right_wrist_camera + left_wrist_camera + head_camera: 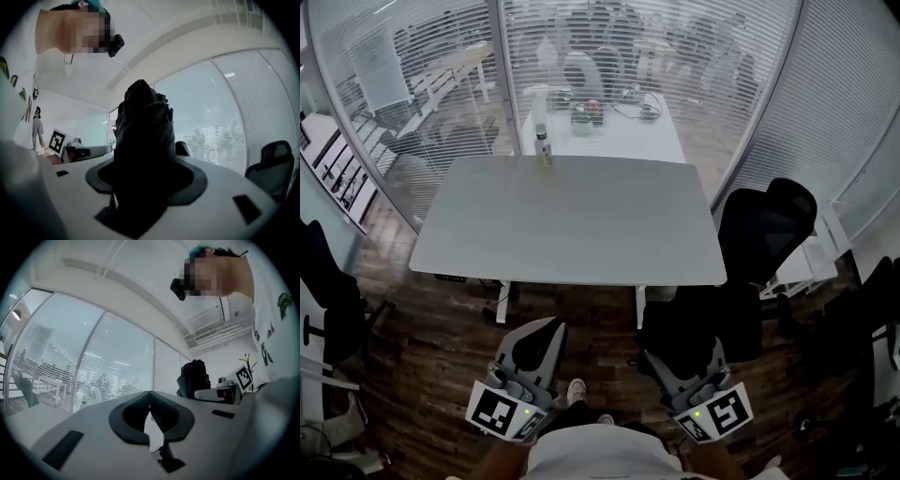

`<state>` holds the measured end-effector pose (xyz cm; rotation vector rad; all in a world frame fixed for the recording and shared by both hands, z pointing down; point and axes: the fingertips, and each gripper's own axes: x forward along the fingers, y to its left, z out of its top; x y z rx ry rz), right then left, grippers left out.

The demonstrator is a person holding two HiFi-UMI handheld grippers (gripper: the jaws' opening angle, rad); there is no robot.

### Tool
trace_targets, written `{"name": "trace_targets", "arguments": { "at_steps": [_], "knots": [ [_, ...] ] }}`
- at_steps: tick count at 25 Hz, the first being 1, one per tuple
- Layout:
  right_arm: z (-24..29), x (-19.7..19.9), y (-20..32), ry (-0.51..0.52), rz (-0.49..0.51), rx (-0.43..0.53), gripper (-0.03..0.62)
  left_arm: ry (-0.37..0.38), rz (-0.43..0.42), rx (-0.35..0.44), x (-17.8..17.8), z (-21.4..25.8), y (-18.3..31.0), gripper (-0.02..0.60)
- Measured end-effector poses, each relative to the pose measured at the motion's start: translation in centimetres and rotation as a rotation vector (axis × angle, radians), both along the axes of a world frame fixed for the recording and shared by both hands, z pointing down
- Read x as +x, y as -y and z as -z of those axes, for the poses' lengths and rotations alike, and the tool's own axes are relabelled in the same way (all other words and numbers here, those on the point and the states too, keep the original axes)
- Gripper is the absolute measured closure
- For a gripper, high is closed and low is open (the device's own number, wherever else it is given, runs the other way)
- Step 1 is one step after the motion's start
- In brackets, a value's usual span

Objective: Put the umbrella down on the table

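Black folded umbrella (140, 126) is clamped in the right gripper (146, 165). In the right gripper view the jaws press on the bundle from both sides, and the bundle fills the gap. Its long axis runs along the jaws, away from the person, with the free end standing beyond the tips. The left gripper (150, 393) has its jaws brought together at the tips with nothing between them, and it takes no part in the hold.

Position: in the head view both grippers are at the near side, over the floor (441, 328), short of the near edge of the table (572, 225). The table lies straight ahead, on the far side of both. A bottle (543, 142) stands at its far edge, left of centre. A black chair (766, 225) stands at the table's right side.

In the head view the umbrella shows only as a dark mass ahead of the right gripper, below the table's near right corner. Its outline merges with the chair's base and cannot be traced.

Judgement: carry-in stage, the umbrella not yet over the table. The table lies along the umbrella's own axis, so the free end would lead over the near edge. Likely risk: the tip catching that edge or the chair.
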<state>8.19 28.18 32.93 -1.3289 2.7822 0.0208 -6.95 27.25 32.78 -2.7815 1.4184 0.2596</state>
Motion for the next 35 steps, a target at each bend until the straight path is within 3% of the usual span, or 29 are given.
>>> {"name": "trace_targets", "arguments": {
  "at_steps": [7, 14, 24, 35],
  "knots": [
    [-0.3, -4.6, 5.5, 0.005, -0.023, -0.015, 0.329, 0.004, -0.027, -0.01, -5.0, -0.3, 5.7, 0.569],
    [0.4, -6.1, 8.9, -0.002, -0.052, 0.007, 0.329, -0.01, -0.064, -0.014, -6.6, -0.6, 9.5, 0.569],
    [-0.2, -4.6, 16.2, 0.011, -0.06, 0.015, 0.329, 0.001, -0.091, -0.007, -4.6, -0.8, 16.6, 0.569],
    [0.1, 0.2, 29.3, 0.022, -0.039, 0.008, 0.328, 0.012, -0.081, -0.009, 0.5, -0.3, 29.8, 0.569]
  ]
}}
